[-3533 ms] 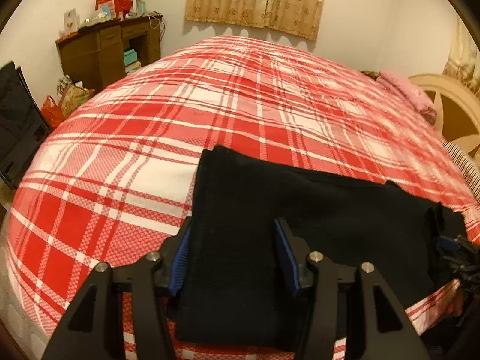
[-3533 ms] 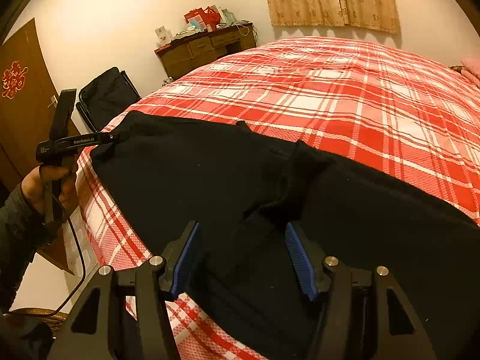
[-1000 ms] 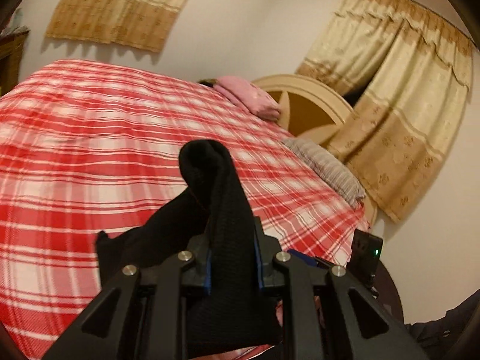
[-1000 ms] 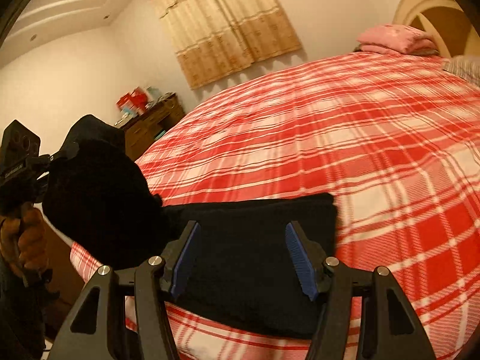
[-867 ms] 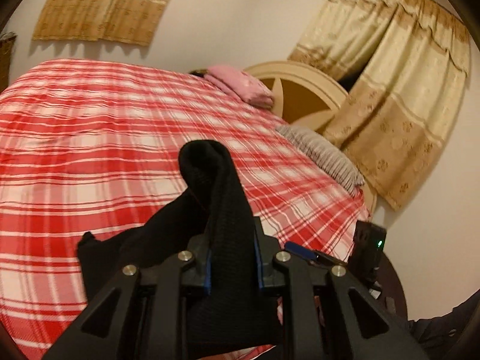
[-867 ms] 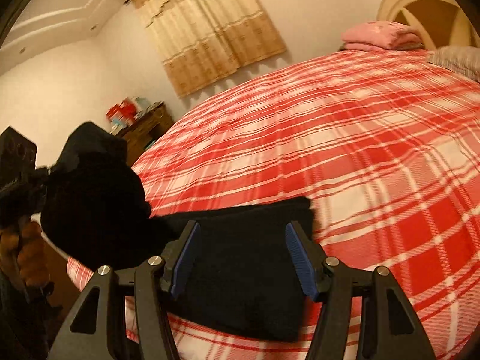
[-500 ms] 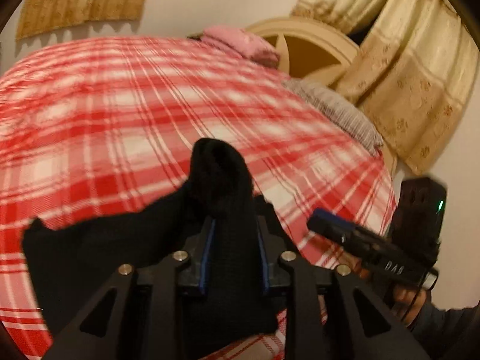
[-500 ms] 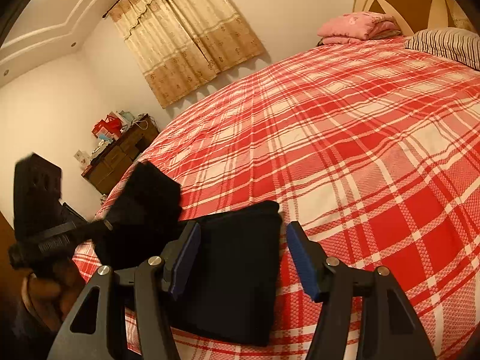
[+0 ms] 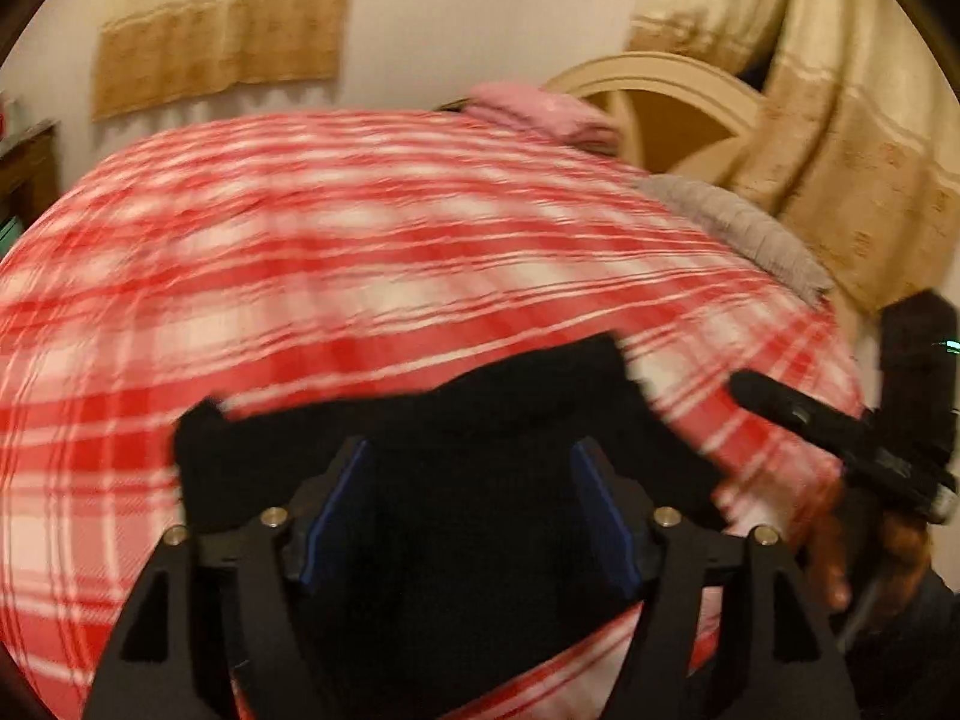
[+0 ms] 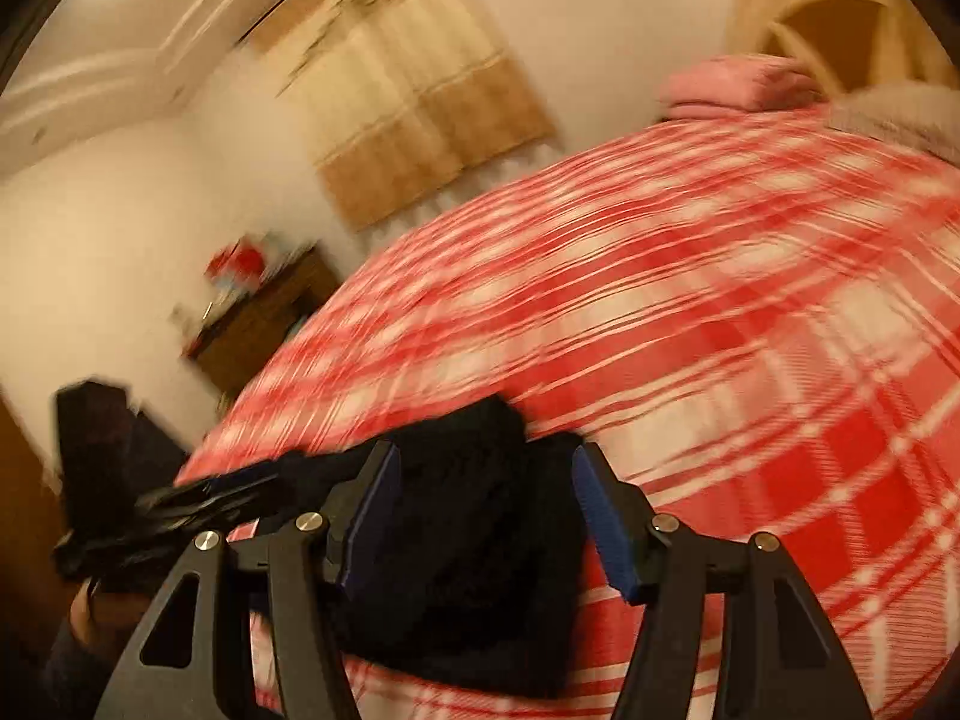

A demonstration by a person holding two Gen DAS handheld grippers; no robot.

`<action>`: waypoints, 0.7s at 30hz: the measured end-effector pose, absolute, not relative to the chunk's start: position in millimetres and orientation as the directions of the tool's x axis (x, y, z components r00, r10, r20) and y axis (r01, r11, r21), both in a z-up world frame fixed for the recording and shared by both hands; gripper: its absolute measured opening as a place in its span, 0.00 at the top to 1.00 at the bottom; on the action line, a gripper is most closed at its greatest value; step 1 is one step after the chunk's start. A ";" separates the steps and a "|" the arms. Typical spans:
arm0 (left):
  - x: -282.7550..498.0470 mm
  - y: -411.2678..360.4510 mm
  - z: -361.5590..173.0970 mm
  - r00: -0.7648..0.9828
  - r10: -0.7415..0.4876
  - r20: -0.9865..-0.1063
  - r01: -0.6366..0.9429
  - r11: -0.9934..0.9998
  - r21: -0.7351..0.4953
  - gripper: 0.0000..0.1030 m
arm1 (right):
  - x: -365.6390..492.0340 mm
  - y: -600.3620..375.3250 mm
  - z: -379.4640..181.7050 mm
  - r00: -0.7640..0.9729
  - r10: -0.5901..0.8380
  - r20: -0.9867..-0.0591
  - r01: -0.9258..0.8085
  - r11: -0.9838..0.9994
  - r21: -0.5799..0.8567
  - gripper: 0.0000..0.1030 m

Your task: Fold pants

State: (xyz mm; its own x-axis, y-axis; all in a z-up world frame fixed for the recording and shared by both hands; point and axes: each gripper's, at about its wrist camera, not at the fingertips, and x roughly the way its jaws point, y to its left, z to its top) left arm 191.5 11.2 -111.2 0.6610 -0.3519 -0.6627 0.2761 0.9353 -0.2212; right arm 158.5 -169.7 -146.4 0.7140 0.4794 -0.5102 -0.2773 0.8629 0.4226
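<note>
Left wrist view: we see our left gripper [image 9: 474, 516] with jaws opening, blue pads [image 9: 336, 510] apart, not pressing the black pants [image 9: 480, 420] below and between them. Pants lie folded in a dark stack on the red plaid bedspread [image 9: 300, 276], near its front edge. Our right gripper [image 9: 744, 387] shows at the right, held by a hand [image 9: 840, 552]. Right wrist view: right gripper [image 10: 483, 519] has fingers apart, nothing clamped, pants [image 10: 474, 540] beneath. Left gripper [image 10: 282, 474] reaches in from the left, just beside the stack. Pink folded cloth [image 10: 738, 87] sits at the far end by the headboard [image 10: 840, 24]. Frames blurred.
</note>
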 end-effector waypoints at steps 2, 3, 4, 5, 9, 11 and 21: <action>190.4 28.1 -123.3 0.643 -0.359 -0.676 0.235 0.933 -0.272 0.31 | 160.1 -161.3 -153.2 0.688 0.459 -0.562 -0.255 0.878 0.406 0.40; 189.0 33.9 -127.6 0.641 -0.356 -0.680 0.216 0.934 -0.285 0.31 | 160.2 -160.2 -156.3 0.678 0.456 -0.577 -0.245 0.880 0.407 0.40; 187.3 35.5 -129.5 0.642 -0.355 -0.680 0.209 0.934 -0.289 0.31 | 160.9 -160.9 -159.7 0.668 0.452 -0.591 -0.234 0.882 0.410 0.40; 185.0 37.7 -131.2 0.646 -0.354 -0.676 0.208 0.934 -0.290 0.30 | 161.3 -161.6 -162.9 0.655 0.457 -0.602 -0.233 0.880 0.414 0.40; 186.6 42.3 -139.1 0.666 -0.303 -0.681 0.184 0.952 -0.244 0.27 | 159.2 -159.0 -174.2 0.611 0.472 -0.635 -0.240 0.875 0.420 0.86; 190.7 47.5 -144.6 0.664 -0.295 -0.687 0.168 0.954 -0.247 0.27 | 153.1 -158.9 -172.0 0.614 0.465 -0.638 -0.250 0.881 0.401 0.88; 196.5 48.2 -156.1 0.663 -0.279 -0.695 0.191 0.960 -0.204 0.19 | 154.6 -158.5 -189.7 0.566 0.396 -0.723 -0.213 0.918 0.335 0.88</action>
State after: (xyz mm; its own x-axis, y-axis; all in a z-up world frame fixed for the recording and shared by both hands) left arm 196.5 48.2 -156.1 0.6626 -0.2794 -0.6950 0.1909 0.9602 -0.2040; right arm 154.6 -158.5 -189.7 0.5658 0.3956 -0.7234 -0.2131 0.9177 0.3352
